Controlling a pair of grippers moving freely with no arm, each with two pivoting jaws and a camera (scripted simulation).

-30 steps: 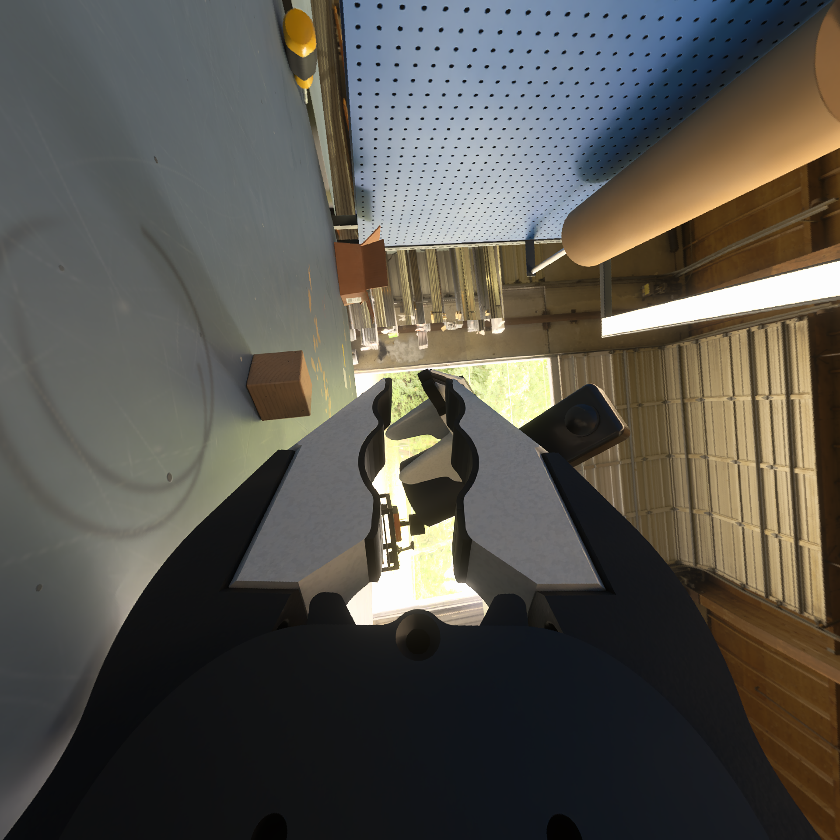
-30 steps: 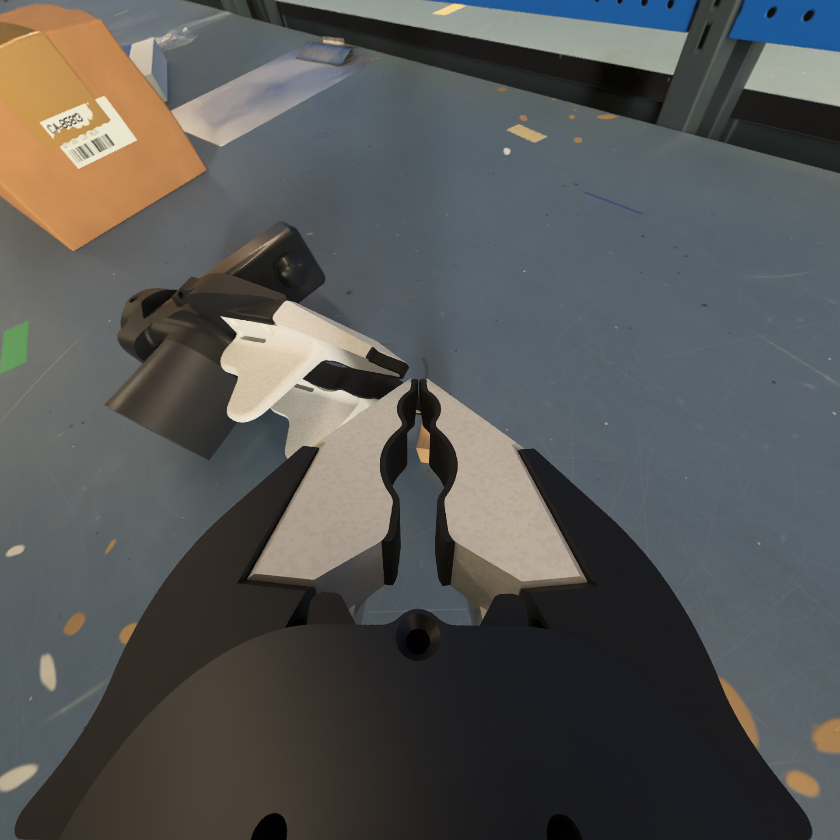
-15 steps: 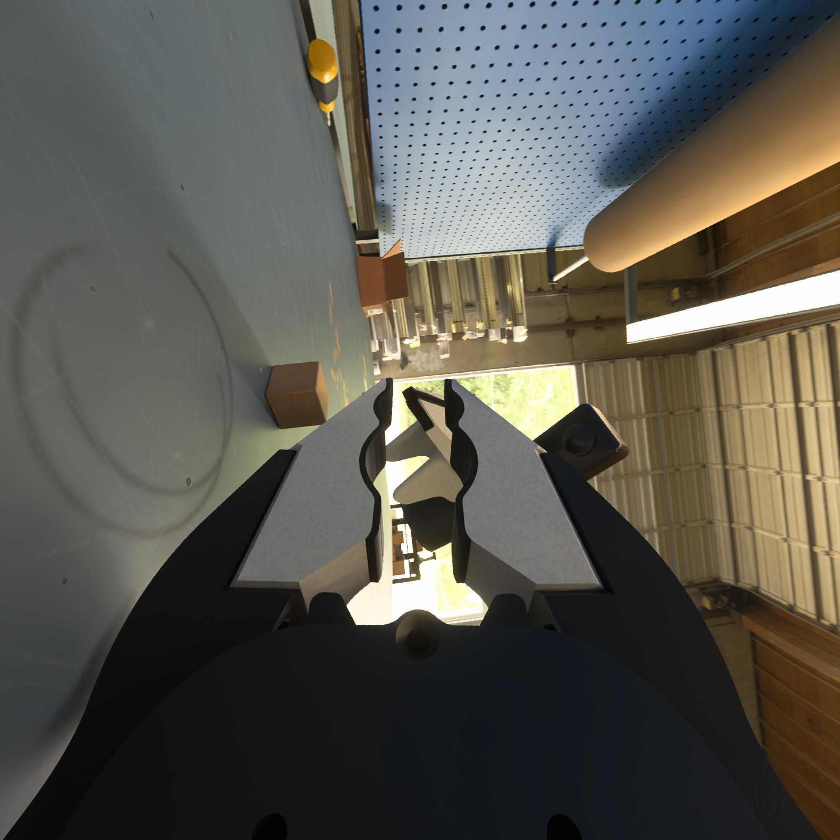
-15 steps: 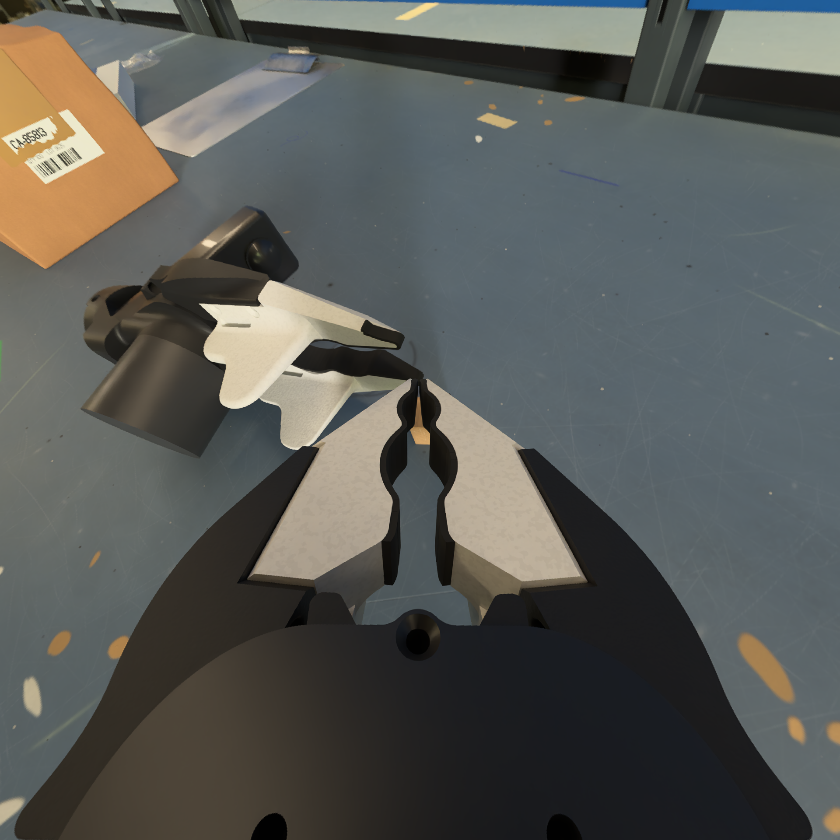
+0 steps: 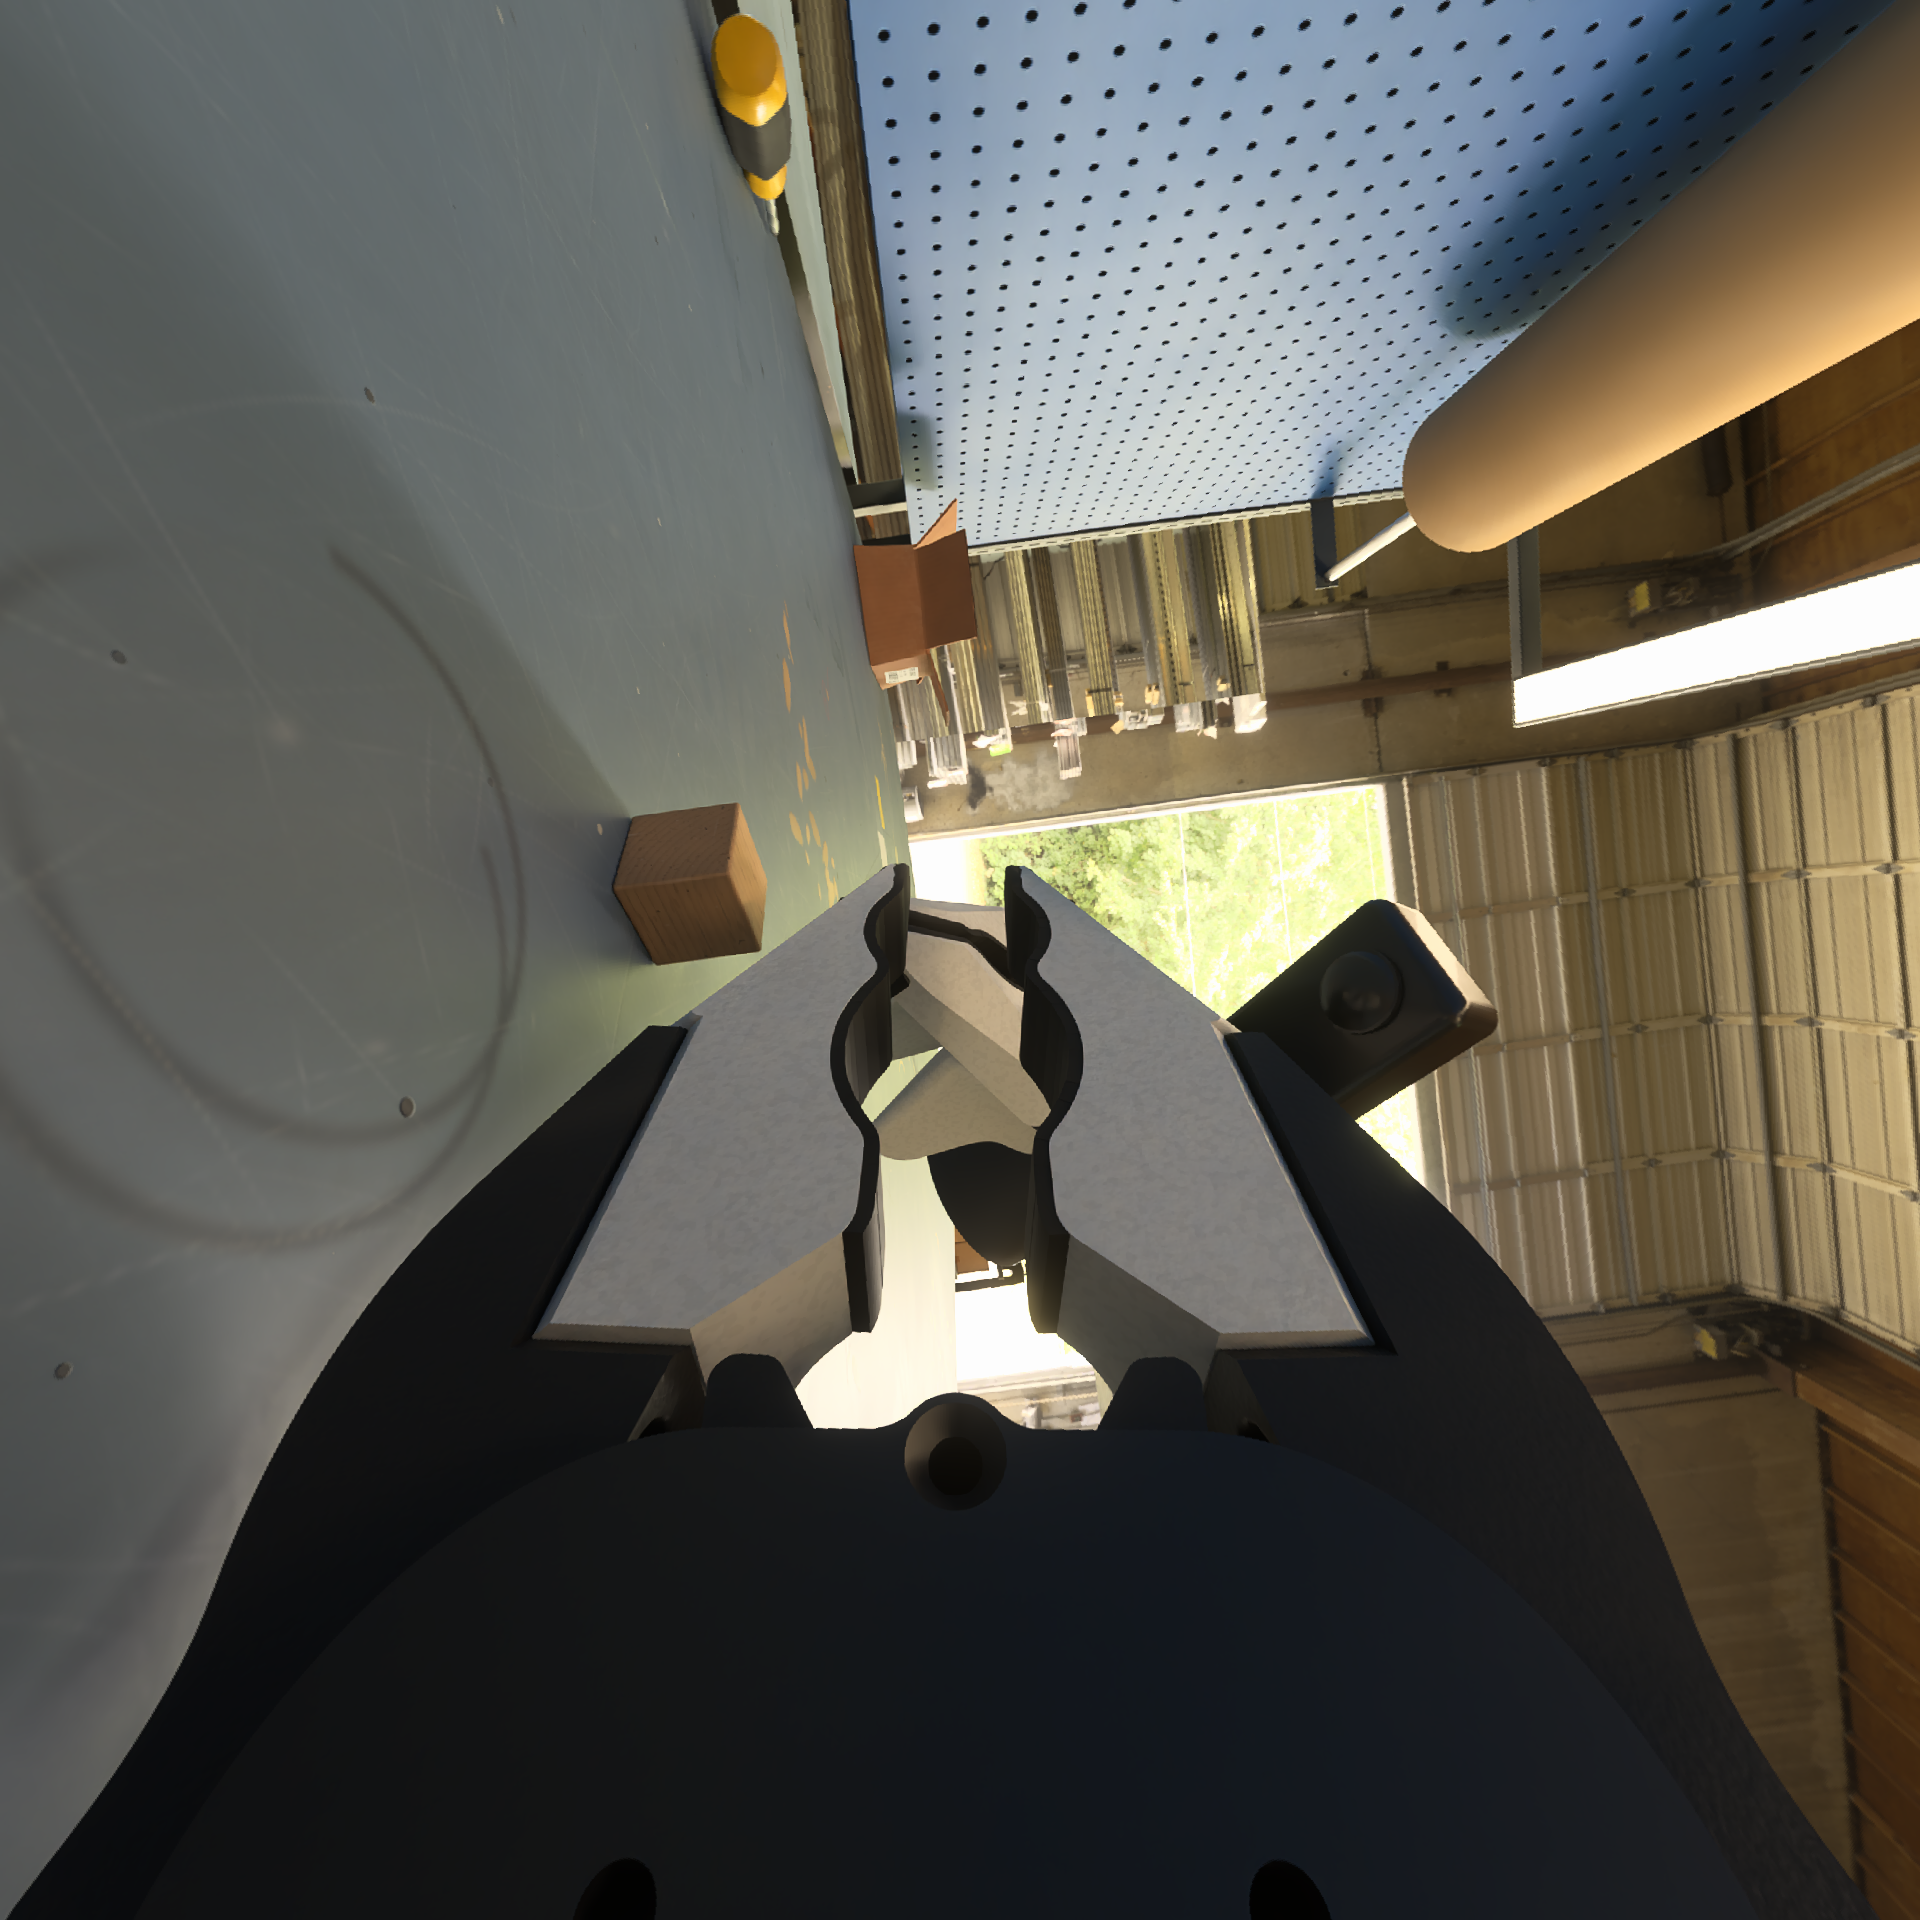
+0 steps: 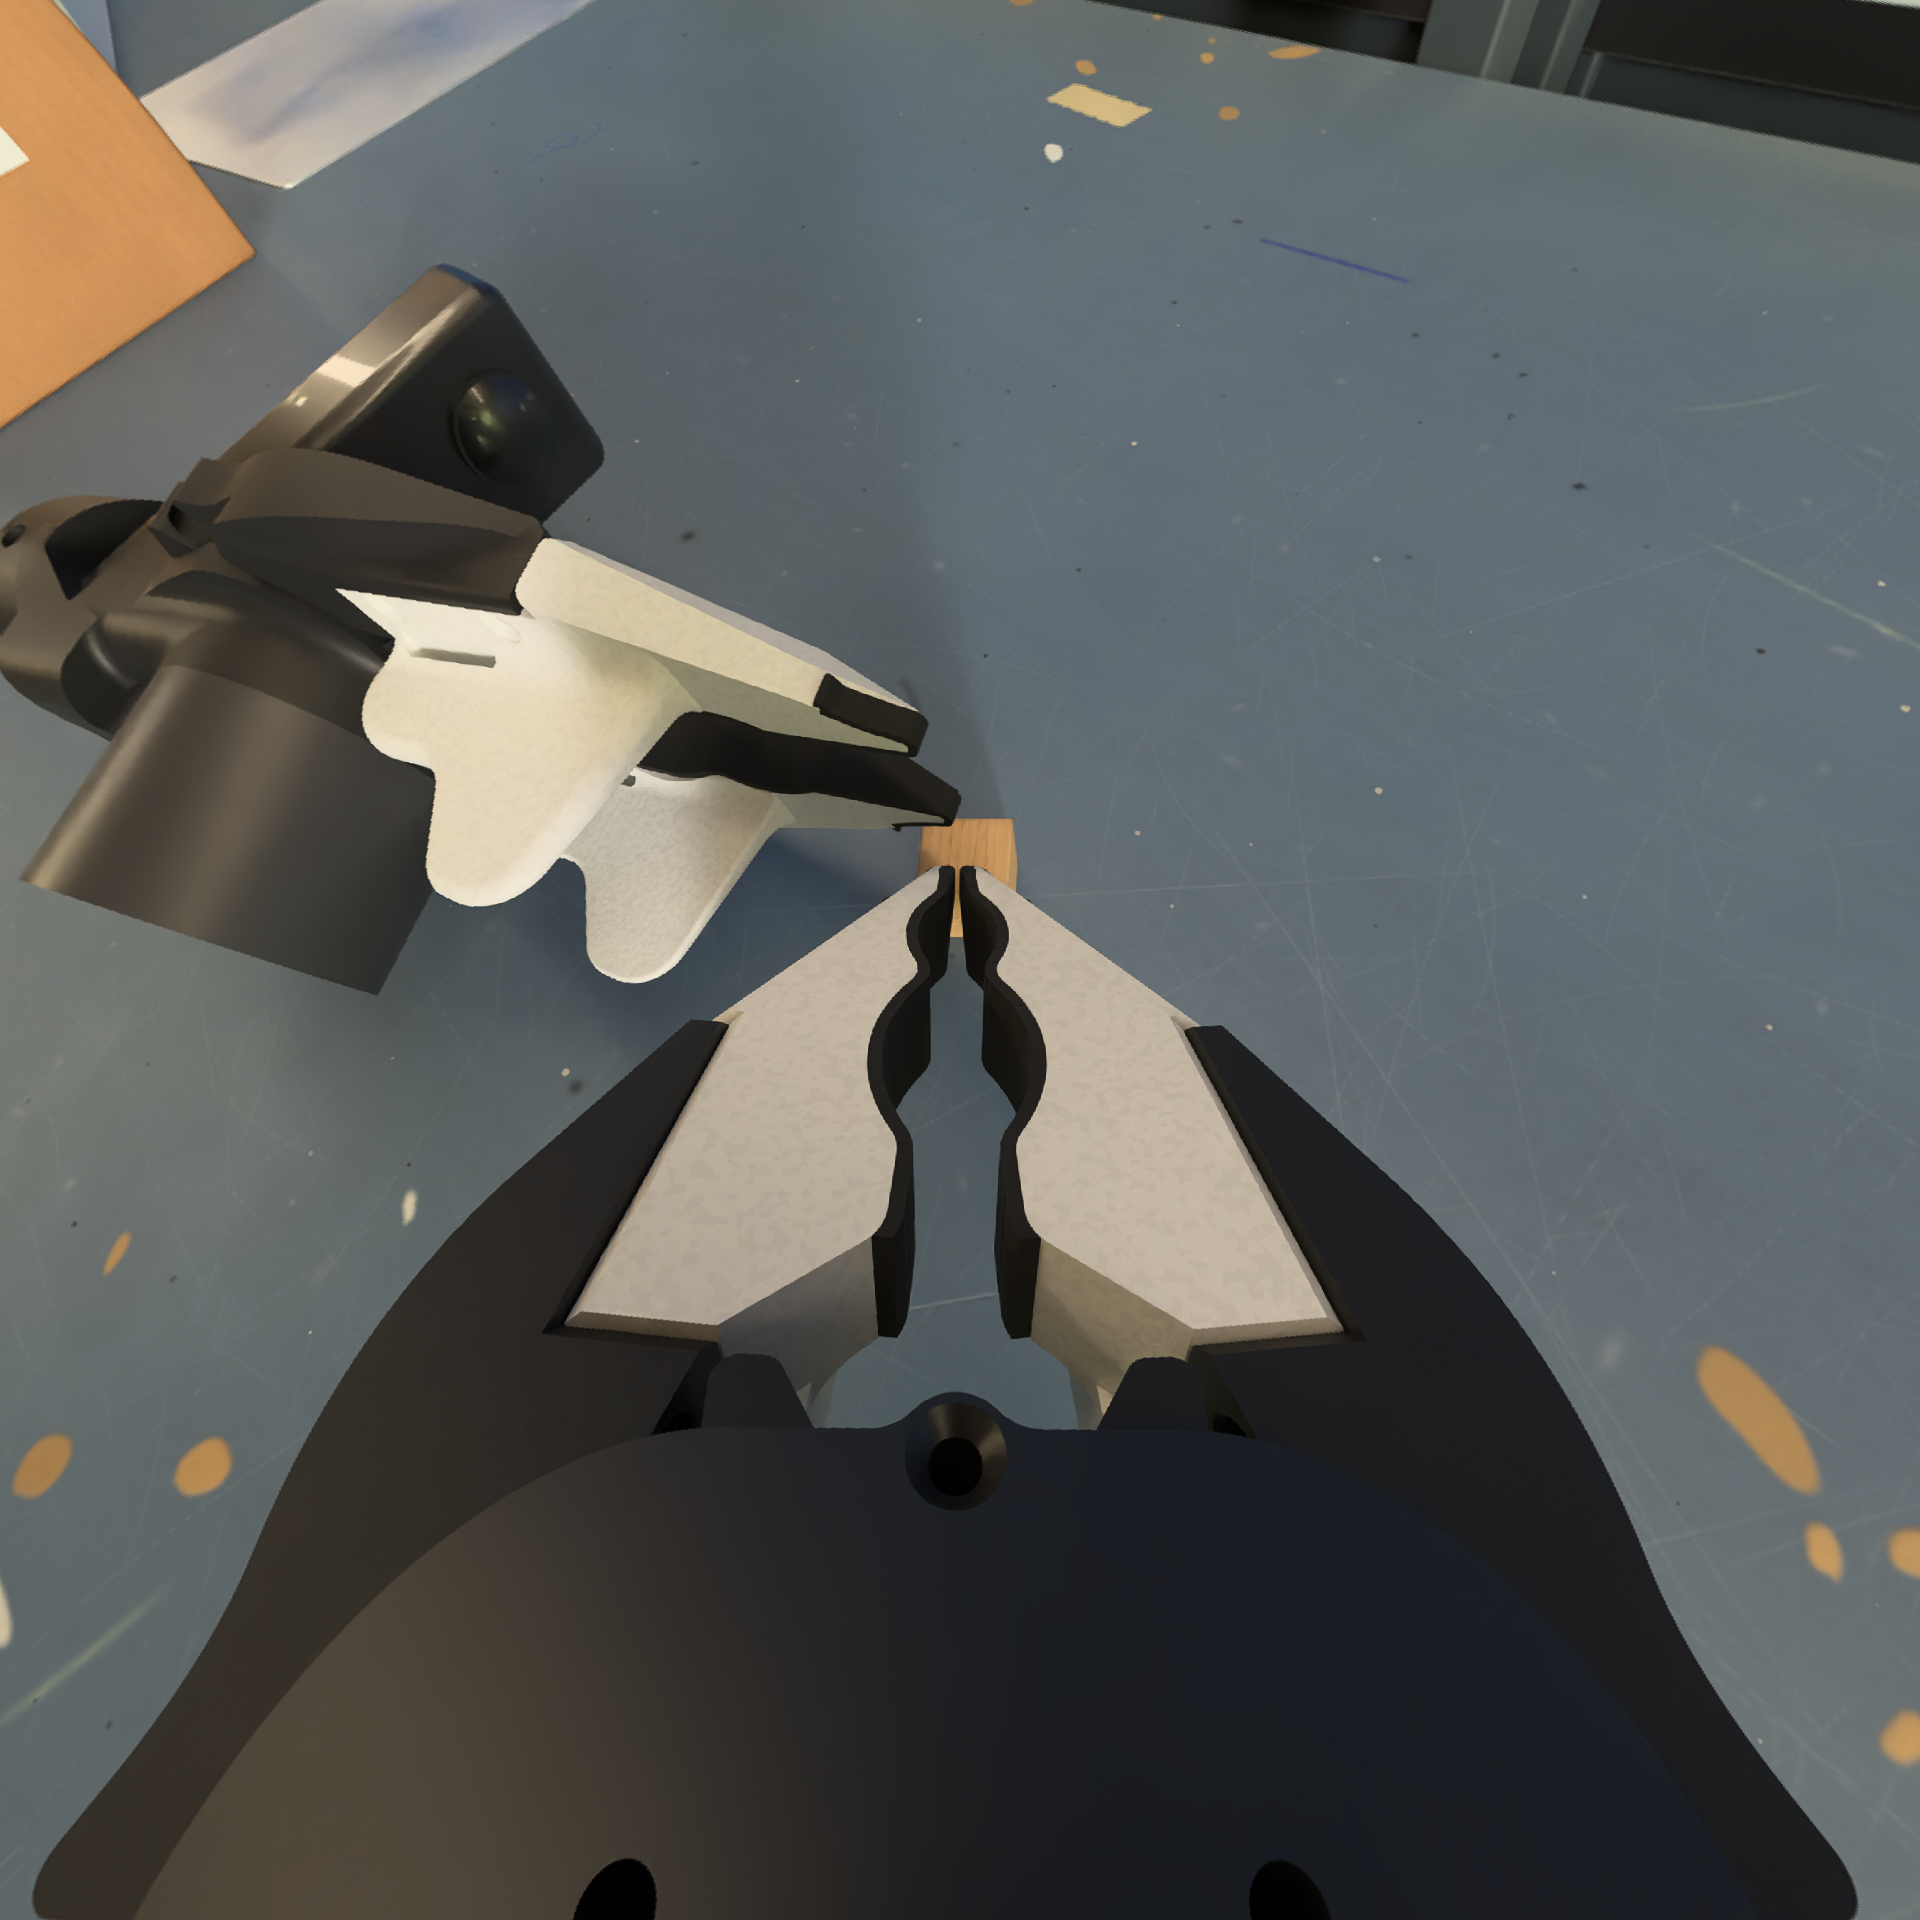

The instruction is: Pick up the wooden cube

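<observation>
Wood grain shows plainly on the wooden cube [image 5: 694,881] in your left wrist view: a small brown block with softened edges, sitting on the scuffed grey-blue desk [image 5: 312,520], just beside the left gripper [image 5: 956,885] and outside its fingers. That gripper's jaws stand a little apart, empty, their white speckled fingers [image 5: 727,1122] lined with wavy black pads. Through the gap you see pale parts of the right gripper [image 5: 971,1023], mostly hidden behind your own fingers, with its black camera housing jutting out to one side.

In your right wrist view the right gripper [image 6: 956,883] points down at the desk [image 6: 1455,623] with its jaws nearly closed, only a thin slit left at the tips, gripping nothing. The cube [image 6: 971,844] peeks out just past those tips as a tan square; its lower part is covered by the fingers, so you cannot tell whether they touch it. The left gripper [image 6: 920,764] lies low on its side, its black tips right at the cube's corner; contact there is hard to judge.

A cardboard box [image 6: 94,208] is cut off at the frame edge, with a pale sheet [image 6: 343,83] beside it. Farther off you have a yellow-handled tool [image 5: 753,94] at the desk's rim, a blue pegboard [image 5: 1195,260] and a smooth tan roll [image 5: 1662,395].
</observation>
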